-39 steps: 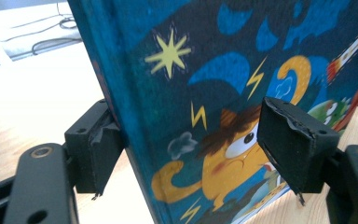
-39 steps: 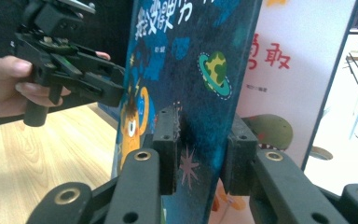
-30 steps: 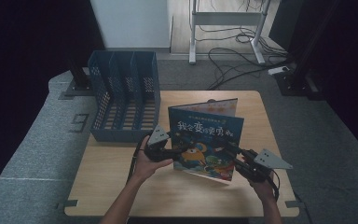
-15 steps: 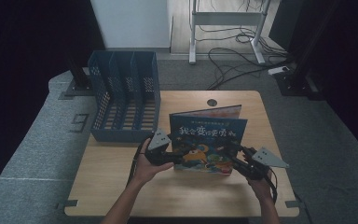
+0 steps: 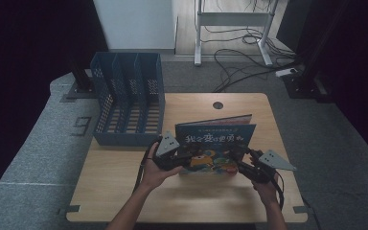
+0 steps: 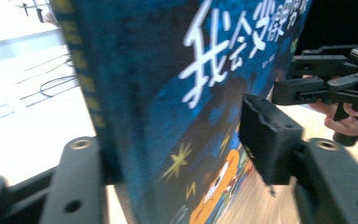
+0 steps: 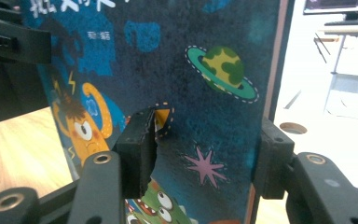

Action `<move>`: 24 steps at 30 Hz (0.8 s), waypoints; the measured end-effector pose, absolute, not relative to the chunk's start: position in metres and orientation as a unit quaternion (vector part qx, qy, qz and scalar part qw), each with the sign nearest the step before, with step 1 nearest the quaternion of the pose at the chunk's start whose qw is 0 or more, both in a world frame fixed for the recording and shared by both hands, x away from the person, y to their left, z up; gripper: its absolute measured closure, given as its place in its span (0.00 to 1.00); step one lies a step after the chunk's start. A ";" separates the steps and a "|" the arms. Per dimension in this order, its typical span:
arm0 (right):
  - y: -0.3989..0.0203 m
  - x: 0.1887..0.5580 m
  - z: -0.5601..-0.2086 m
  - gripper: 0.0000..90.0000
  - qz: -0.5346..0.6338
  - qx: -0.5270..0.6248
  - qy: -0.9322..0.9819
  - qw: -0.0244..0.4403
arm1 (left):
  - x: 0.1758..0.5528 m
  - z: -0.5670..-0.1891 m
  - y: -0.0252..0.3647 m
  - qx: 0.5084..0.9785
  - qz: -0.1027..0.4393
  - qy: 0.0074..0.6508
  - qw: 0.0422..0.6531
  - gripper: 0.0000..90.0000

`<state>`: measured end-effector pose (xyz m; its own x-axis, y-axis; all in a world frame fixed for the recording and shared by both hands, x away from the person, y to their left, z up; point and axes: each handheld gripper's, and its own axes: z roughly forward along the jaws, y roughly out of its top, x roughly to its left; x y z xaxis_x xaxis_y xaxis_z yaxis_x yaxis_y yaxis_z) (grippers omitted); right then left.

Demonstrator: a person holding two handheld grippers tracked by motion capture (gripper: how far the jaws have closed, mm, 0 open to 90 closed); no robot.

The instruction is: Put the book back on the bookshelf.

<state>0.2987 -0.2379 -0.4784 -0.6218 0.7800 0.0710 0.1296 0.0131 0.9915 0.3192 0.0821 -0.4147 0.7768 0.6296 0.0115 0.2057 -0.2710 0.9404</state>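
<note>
A picture book (image 5: 216,148) is stood upright on the table (image 5: 124,191) between two grippers.

Its edges sit between both jaws: the left gripper (image 5: 184,159) has just been closing, the right gripper (image 5: 238,162) opening; a firm clench cannot be told. Behind, a blue slotted file rack (image 5: 127,100) is seen.

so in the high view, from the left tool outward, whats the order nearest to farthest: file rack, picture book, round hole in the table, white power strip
1. picture book: standing on the table, its left edge between the left tool's jaws.
2. file rack: just behind it, at the table's back left.
3. round hole: back middle of the tabletop.
4. white power strip: on the floor, far back right.
</note>
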 end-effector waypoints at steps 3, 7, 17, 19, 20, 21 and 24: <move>-0.237 0.299 -0.478 0.51 0.612 0.350 0.658 0.265 | 0.320 -0.415 0.082 0.772 0.197 0.272 0.540 0.51; -0.236 0.300 -0.478 0.49 0.610 0.360 0.653 0.266 | 0.319 -0.416 0.084 0.770 0.195 0.270 0.544 0.54; -0.241 0.307 -0.484 0.49 0.606 0.405 0.636 0.255 | 0.307 -0.417 0.077 0.775 0.195 0.259 0.542 0.54; -0.240 0.307 -0.485 0.49 0.608 0.406 0.634 0.253 | 0.307 -0.418 0.074 0.775 0.199 0.261 0.540 0.53; -0.239 0.307 -0.484 0.48 0.605 0.406 0.635 0.256 | 0.308 -0.418 0.073 0.773 0.203 0.262 0.541 0.52; -0.238 0.307 -0.484 0.48 0.604 0.406 0.635 0.258 | 0.308 -0.418 0.072 0.772 0.207 0.263 0.541 0.52; -0.237 0.308 -0.485 0.48 0.603 0.408 0.634 0.260 | 0.310 -0.417 0.073 0.767 0.209 0.268 0.544 0.55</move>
